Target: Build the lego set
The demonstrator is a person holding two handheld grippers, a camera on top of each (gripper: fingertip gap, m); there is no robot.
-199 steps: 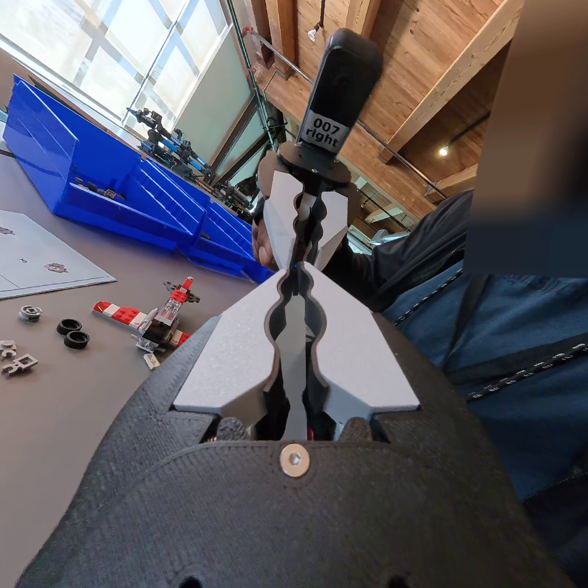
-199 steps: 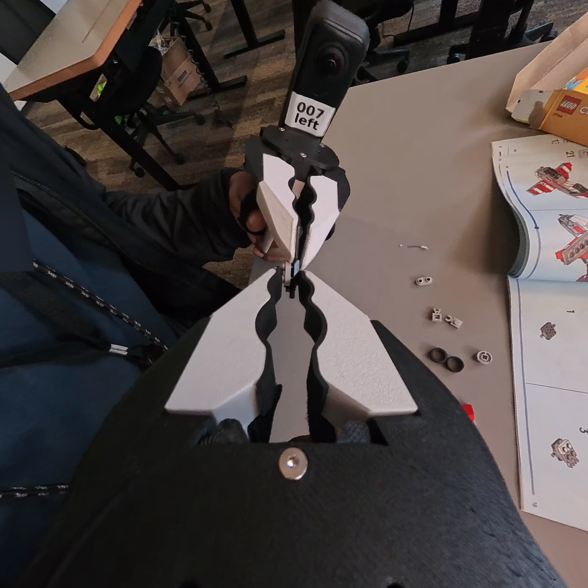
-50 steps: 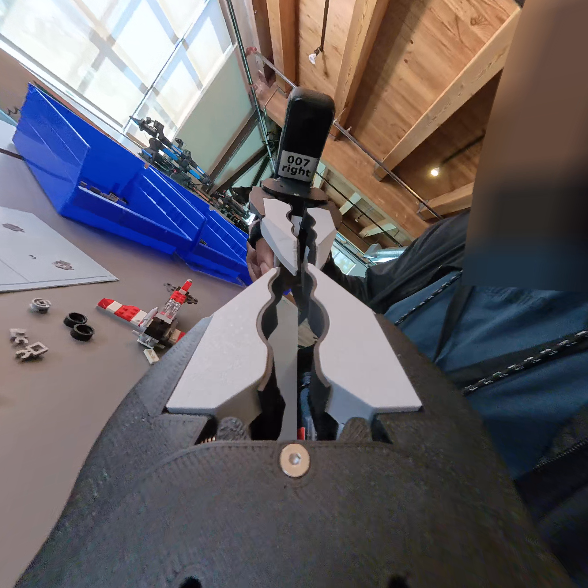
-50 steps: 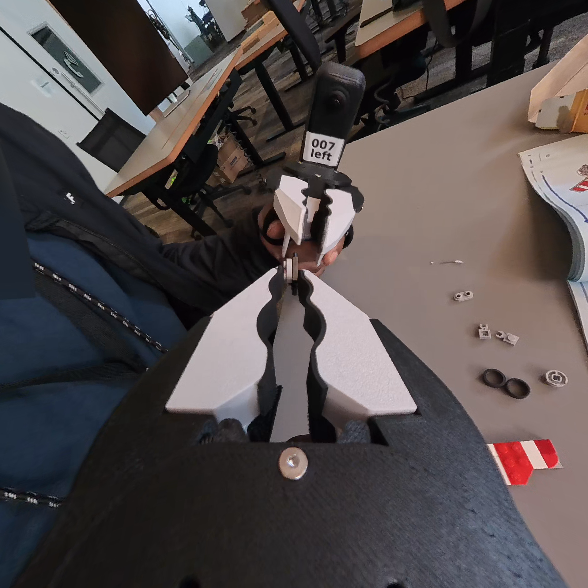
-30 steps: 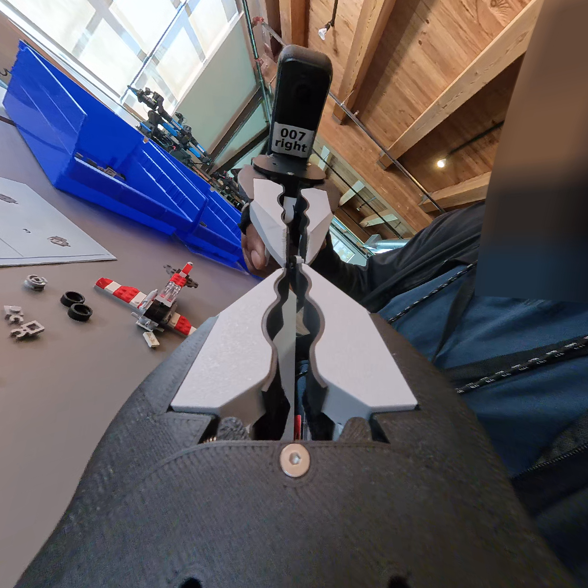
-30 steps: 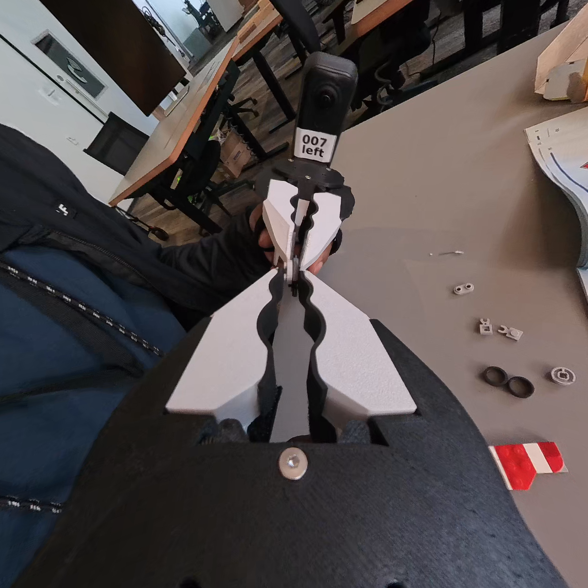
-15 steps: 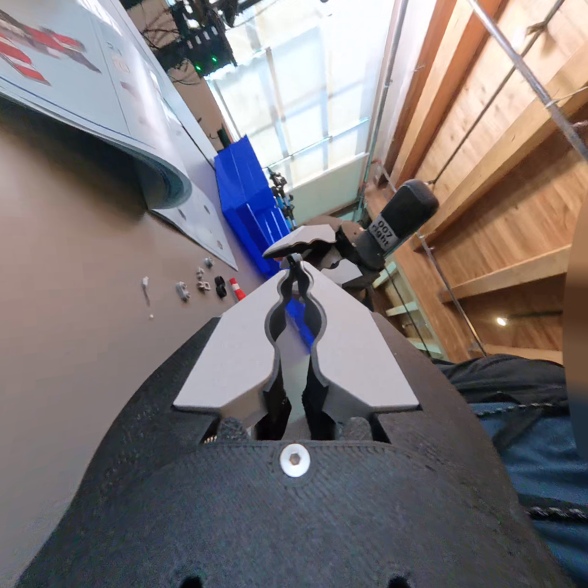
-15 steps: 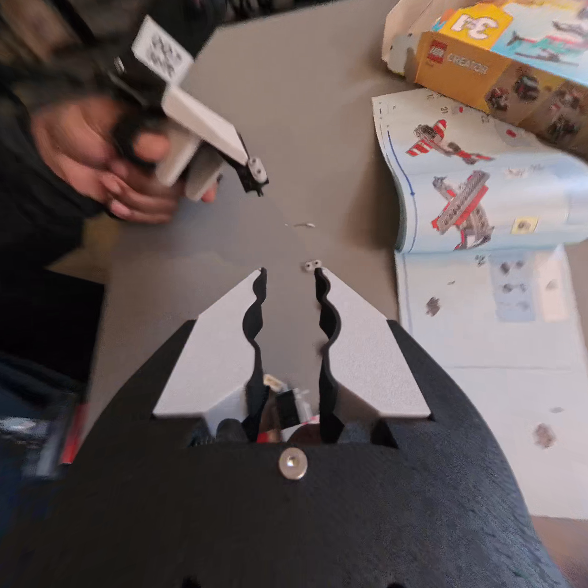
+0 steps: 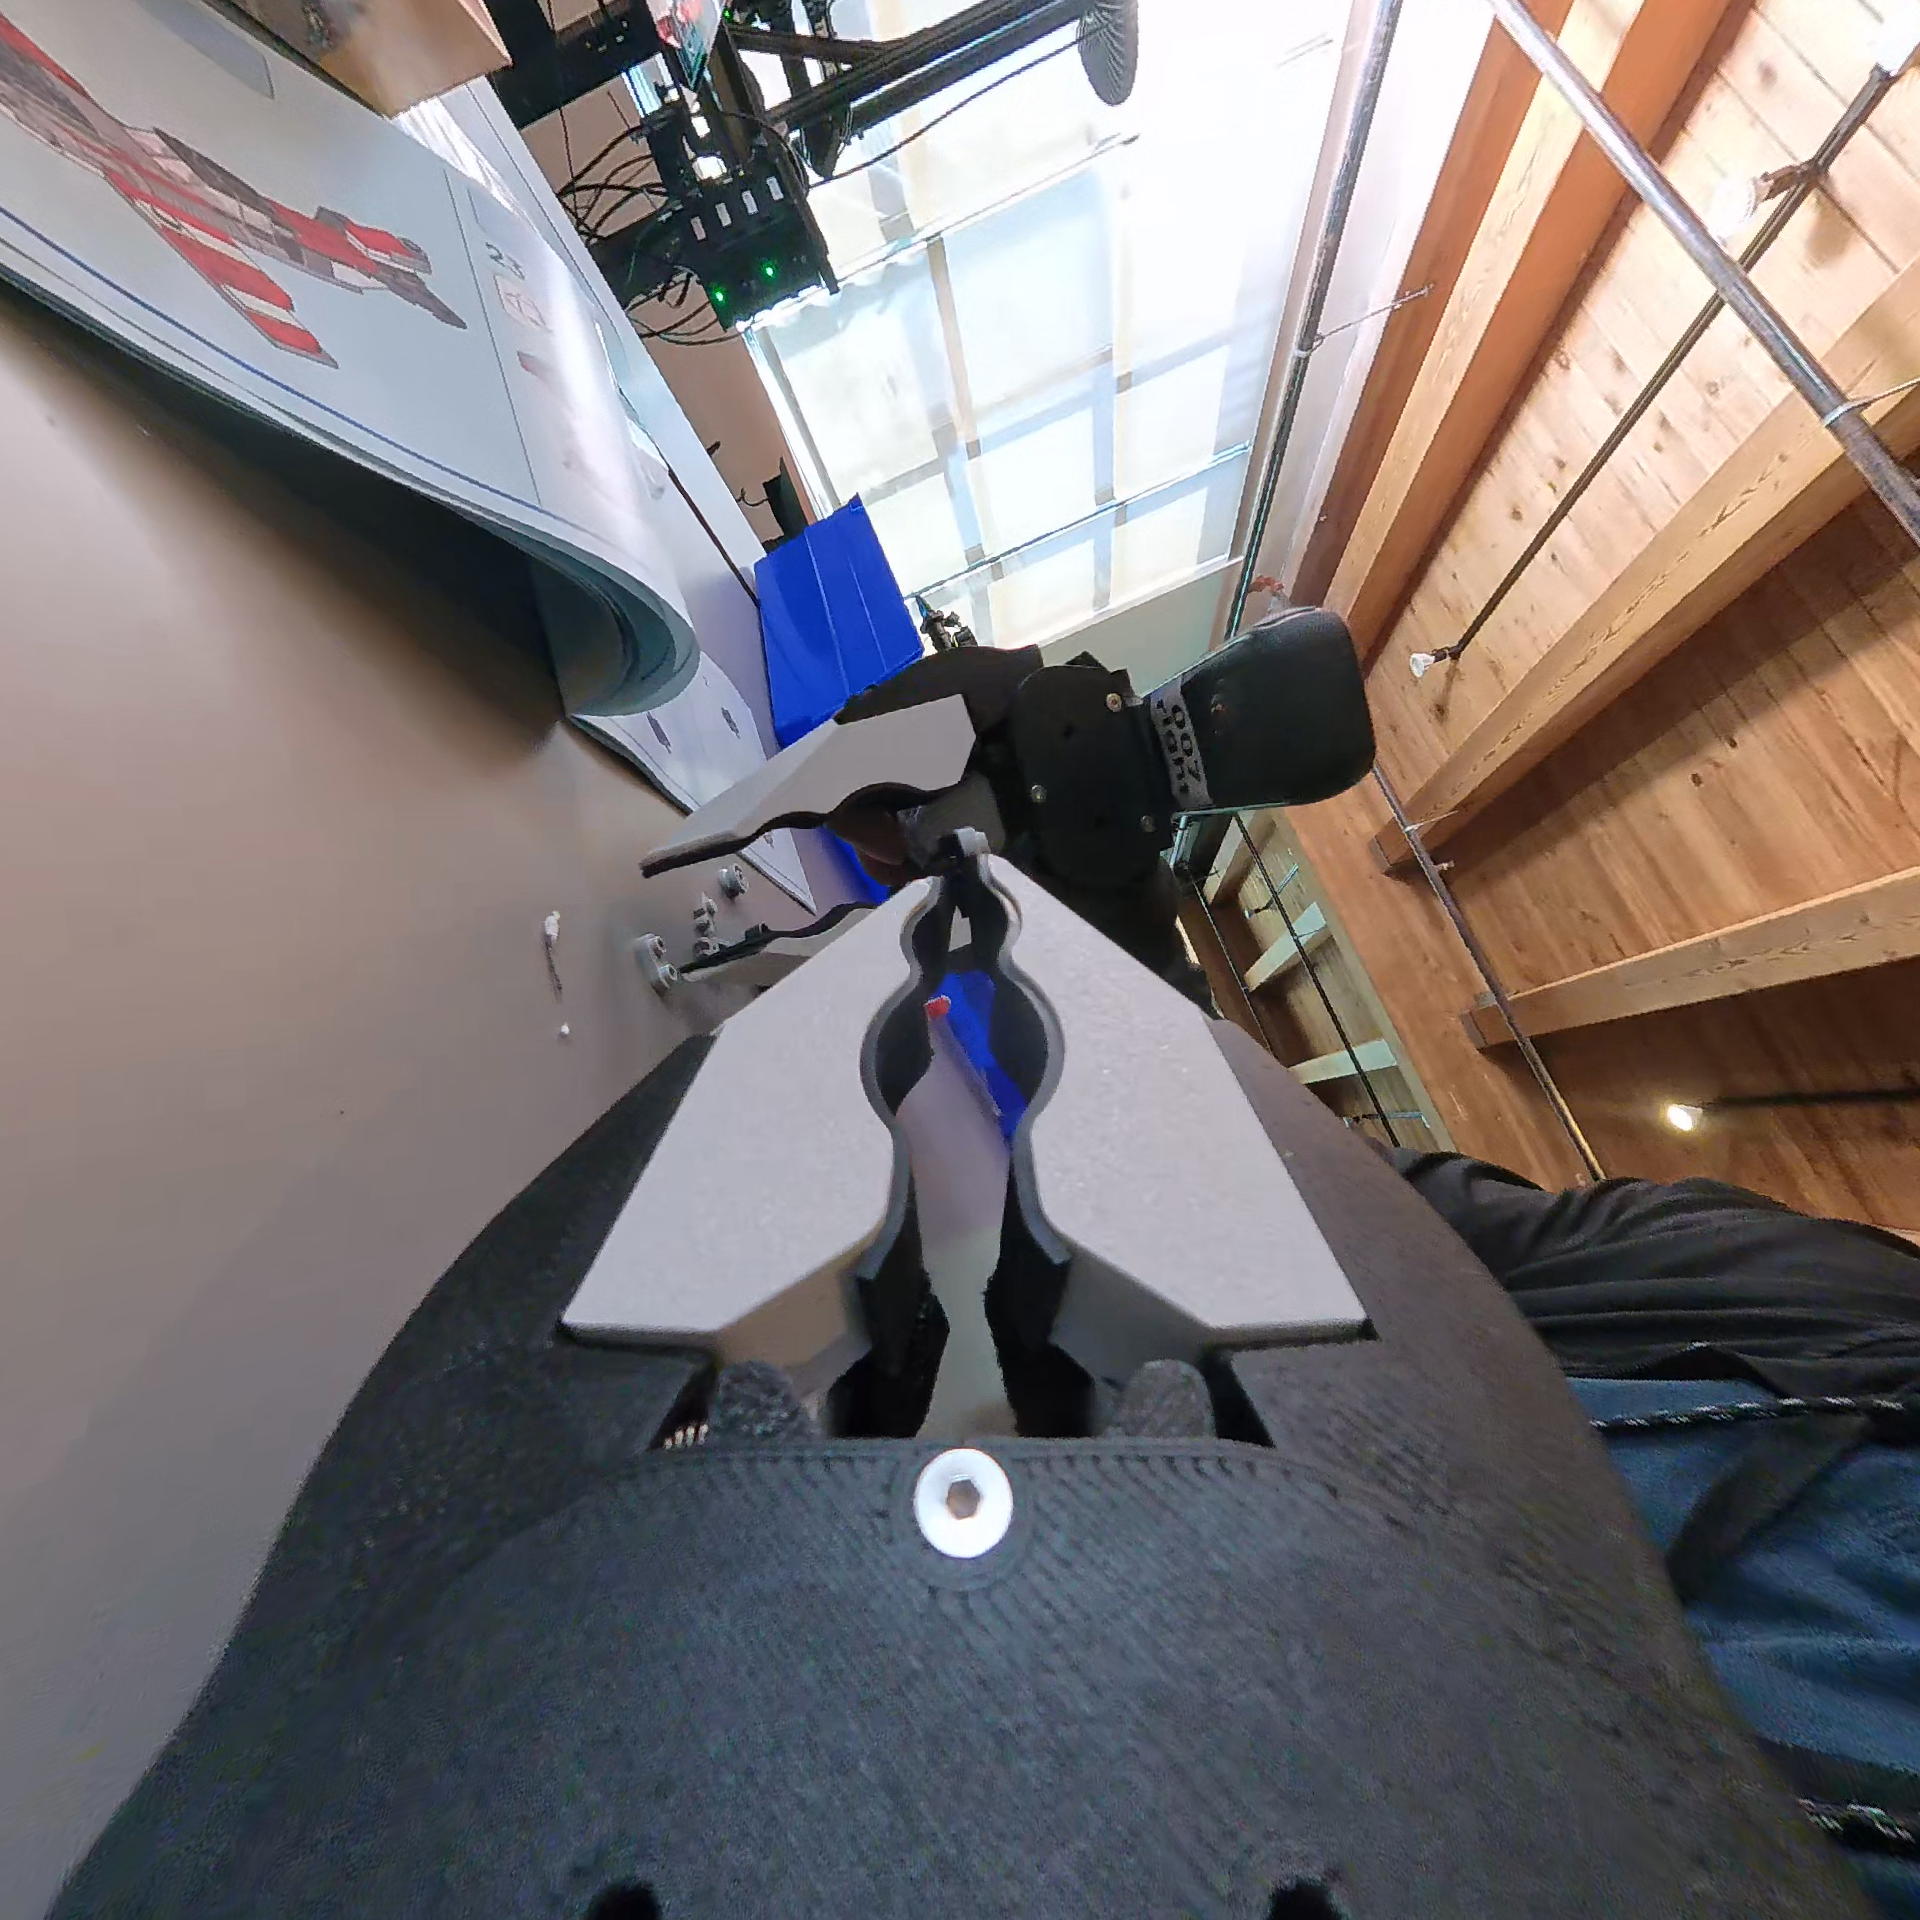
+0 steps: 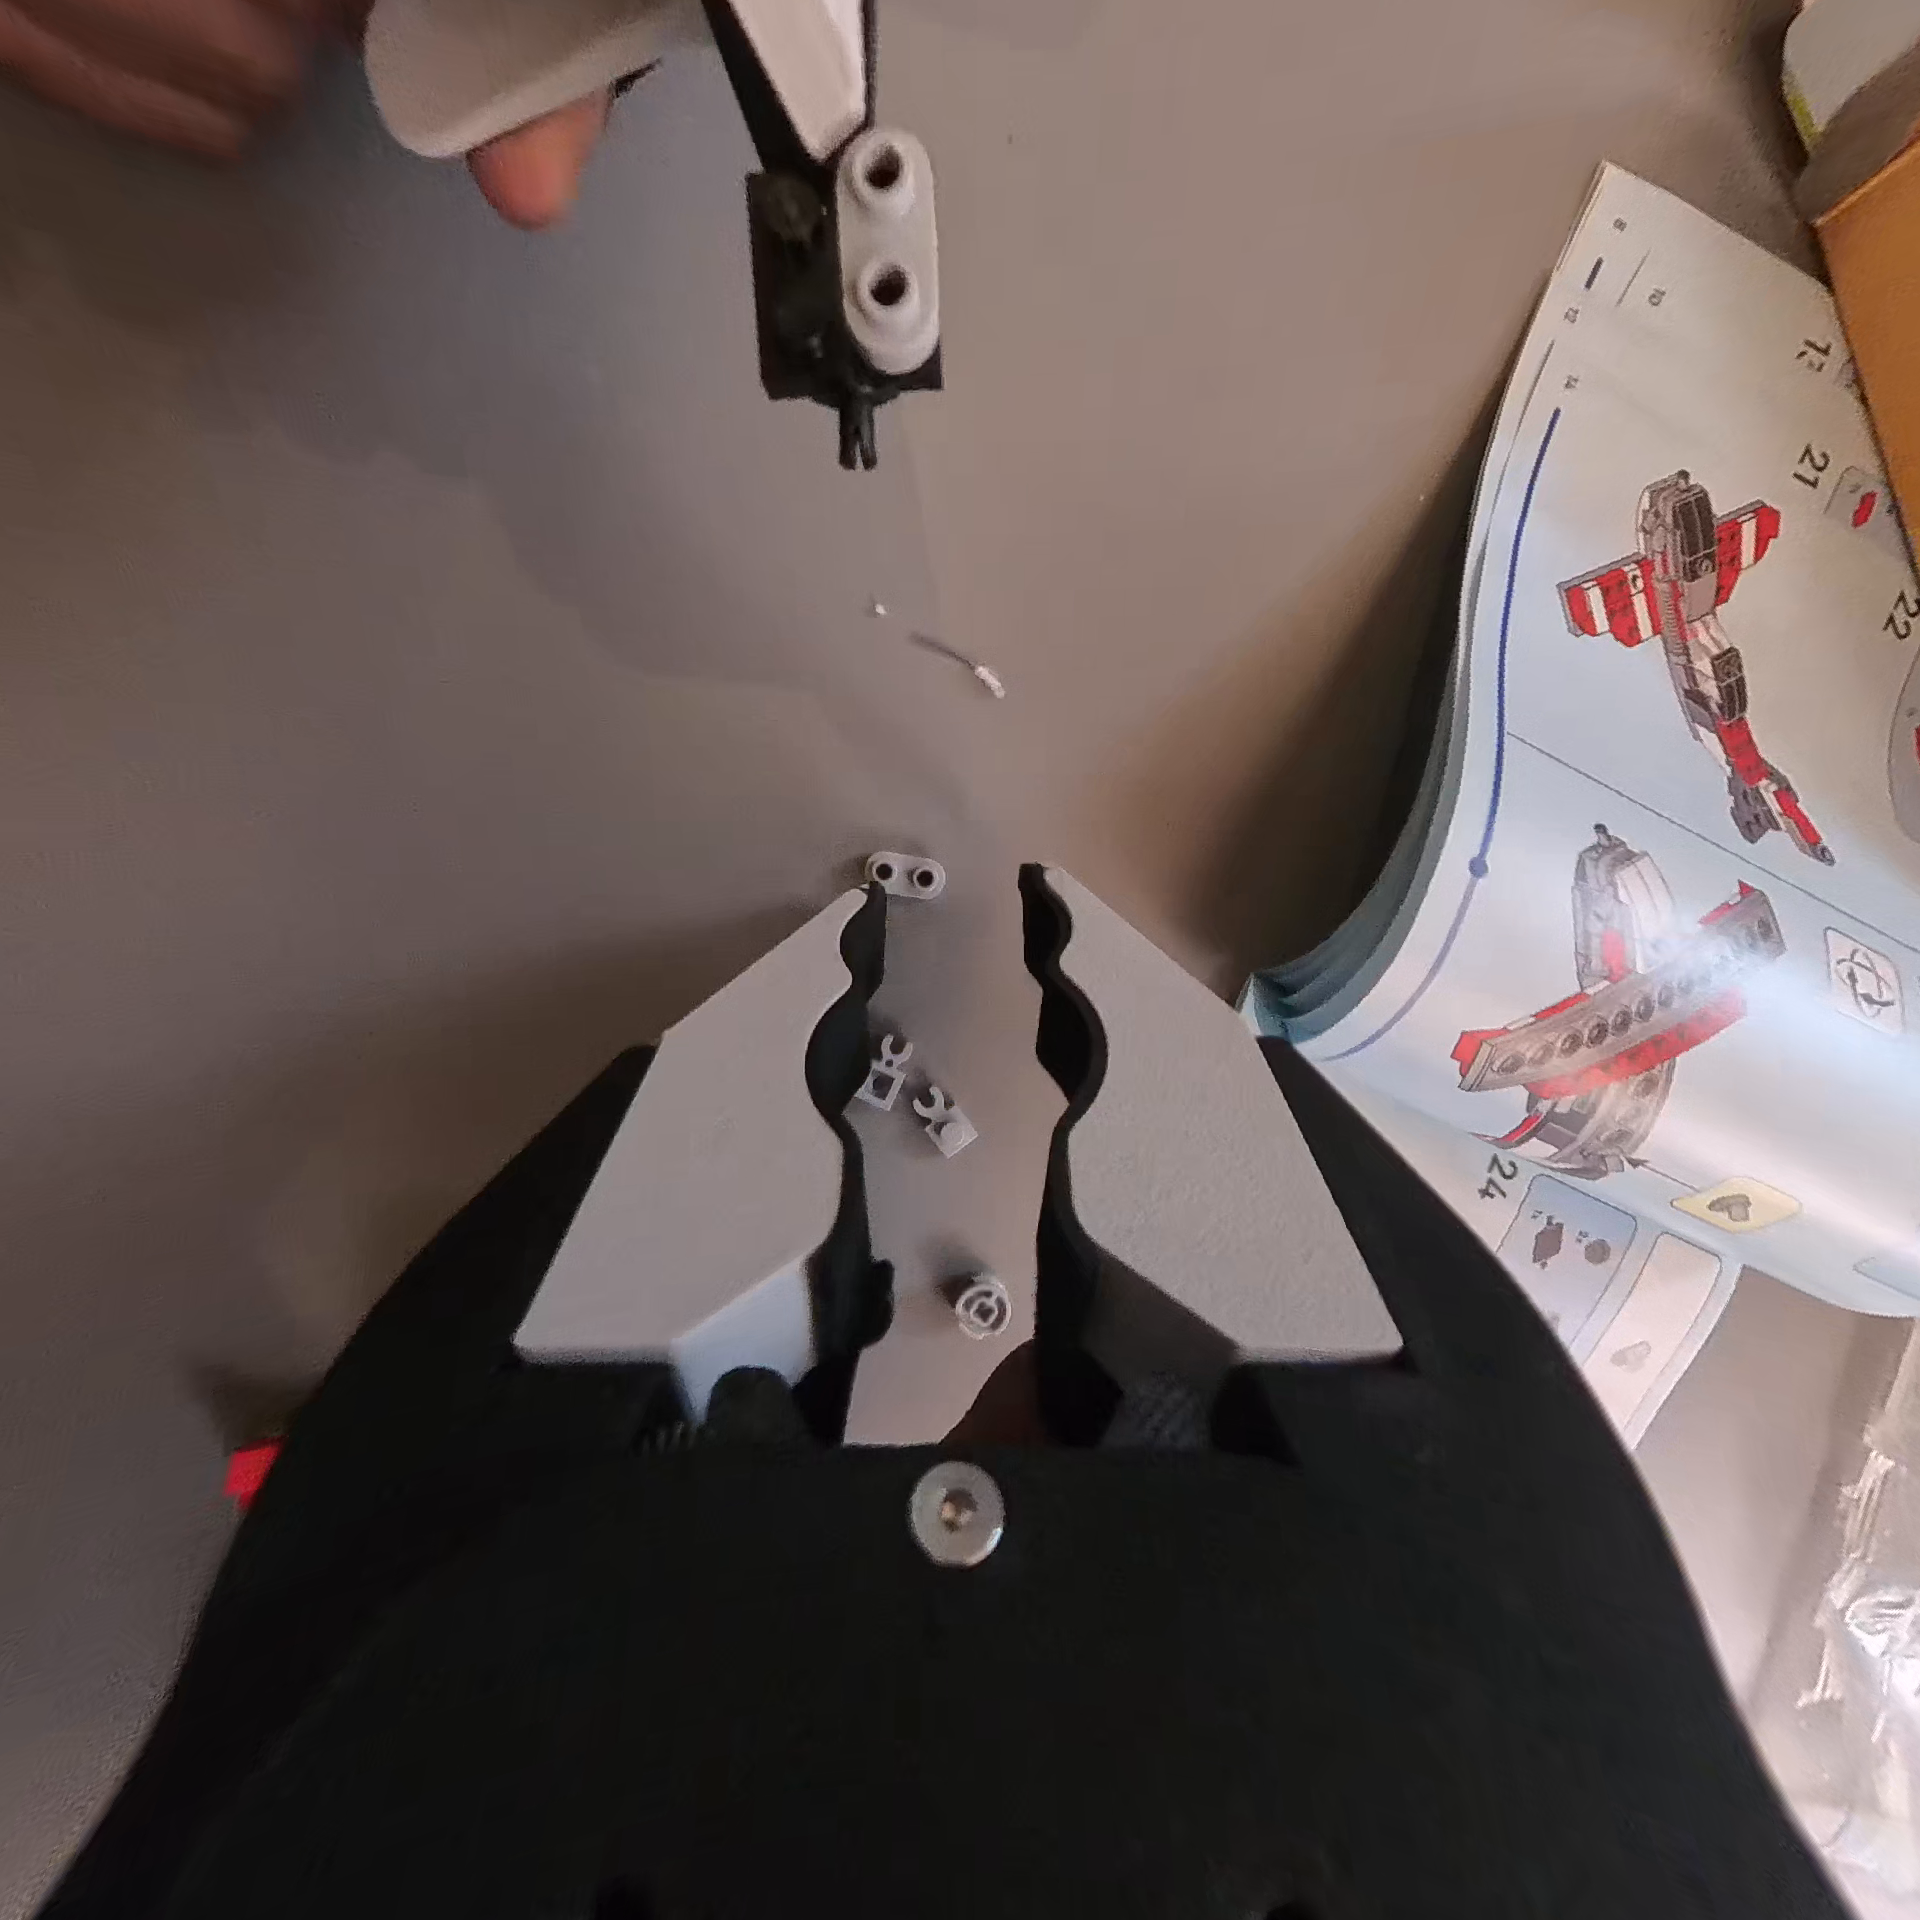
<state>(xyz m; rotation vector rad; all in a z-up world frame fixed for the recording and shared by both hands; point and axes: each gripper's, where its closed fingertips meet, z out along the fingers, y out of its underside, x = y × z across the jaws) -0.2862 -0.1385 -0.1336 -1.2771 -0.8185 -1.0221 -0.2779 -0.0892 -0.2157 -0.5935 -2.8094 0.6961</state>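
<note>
- Step in hand, my read: picking up the next small part. My left tool [image 10: 831,260] carries a small sub-assembly, my right tool [image 10: 951,883] is over the loose parts on the counter [image 10: 416,623].
- Right tool: fingers spread wide, nothing between them. Its left fingertip sits right at the end of a grey two-hole plate [image 10: 906,875] lying flat on the counter; touching or just shy of it, hard to tell from this angle.
- Between the right tool's fingers, farther back, lie two small grey clip pieces [image 10: 914,1091] and a round grey stud piece [image 10: 979,1304]. All loose, none gripped.
- Left tool: clamped on a black piece with a light grey two-hole plate on it [image 10: 888,239]. A thin black peg sticks out at the bottom. In the left wrist view the fingers pinch together at the tips [image 9: 961,883], with the grey bit just showing there.
- A person's hand [image 10: 520,177] holds the left tool, partly in frame.
- Open instruction booklet [image 10: 1662,935] lies to the right on the counter, showing a red and white plane. A cardboard box corner [image 10: 1870,291] sits beyond it.
- A sliver of a red piece [image 10: 249,1470] peeks out by the right tool's body; the built model itself is not in view.
- Next move, as I judge it: shift the right tool so the plate sits between both fingers, lower, close gently. It is thin and flat, likely to skid.
</note>
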